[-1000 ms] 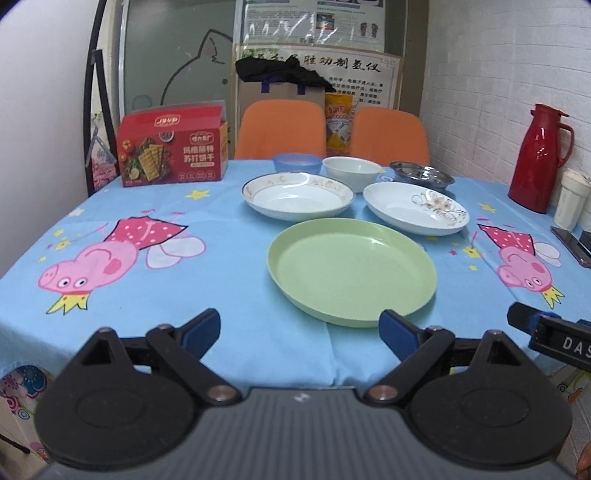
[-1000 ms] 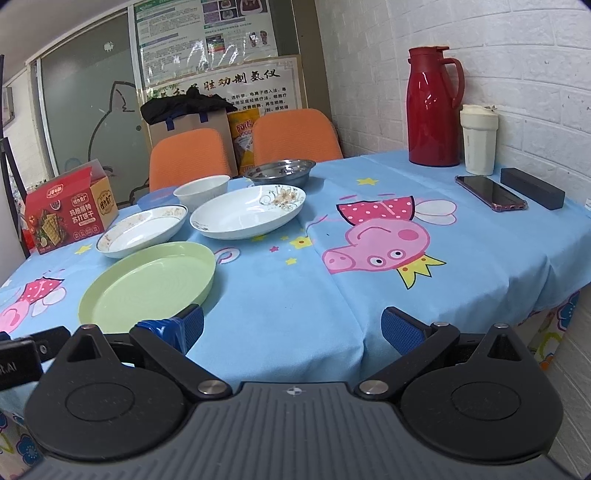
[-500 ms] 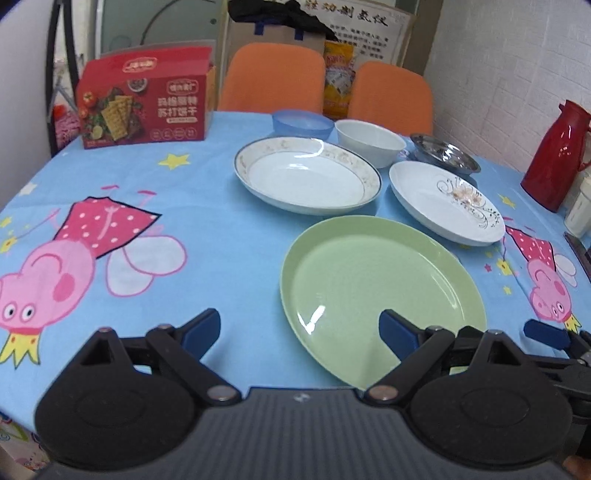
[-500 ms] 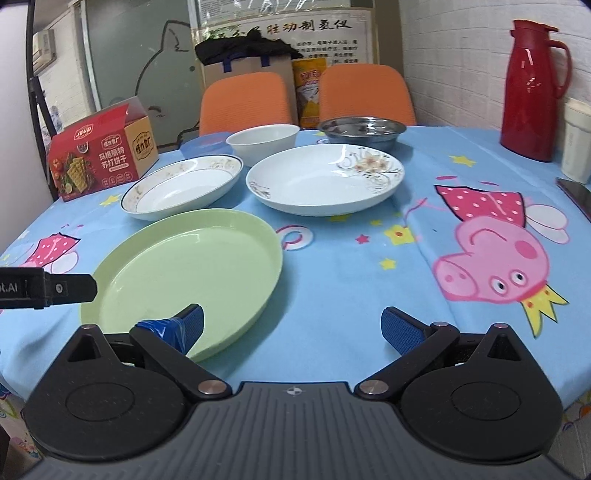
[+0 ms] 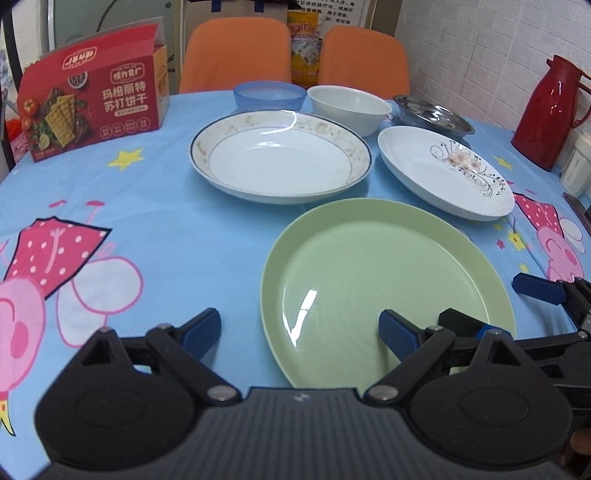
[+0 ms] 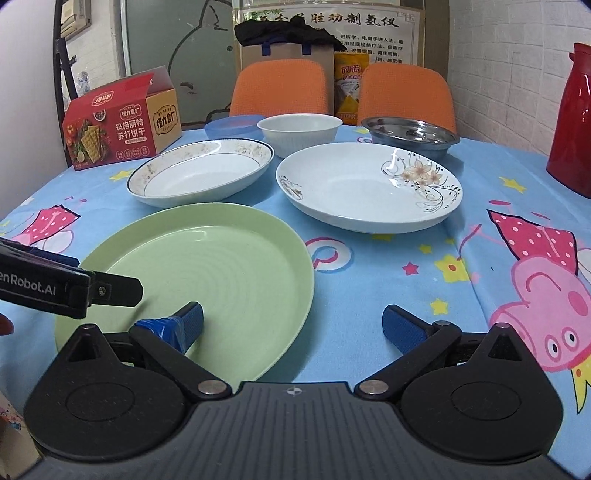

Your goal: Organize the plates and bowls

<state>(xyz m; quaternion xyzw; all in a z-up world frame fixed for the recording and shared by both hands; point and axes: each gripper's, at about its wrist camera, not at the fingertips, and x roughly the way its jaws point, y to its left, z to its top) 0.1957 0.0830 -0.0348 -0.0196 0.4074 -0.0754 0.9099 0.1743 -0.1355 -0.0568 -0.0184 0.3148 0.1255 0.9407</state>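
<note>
from the left wrist i lose the near rim of the green plate (image 5: 384, 273) behind my own housing at 6 o'clock. the red flask (image 6: 572, 122) is cut off at 3 o'clock in the right view. the blue bowl (image 6: 231, 126) sits half hidden behind the white bowl (image 6: 299, 133). i can't read the poster's (image 6: 332, 22) small print.

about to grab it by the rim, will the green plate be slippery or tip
The green plate looks glossy with a bright glare streak, so probably slick. Its rim is low and thin, likely light plastic, rigid. Gripped at one edge, it may tilt.
</note>
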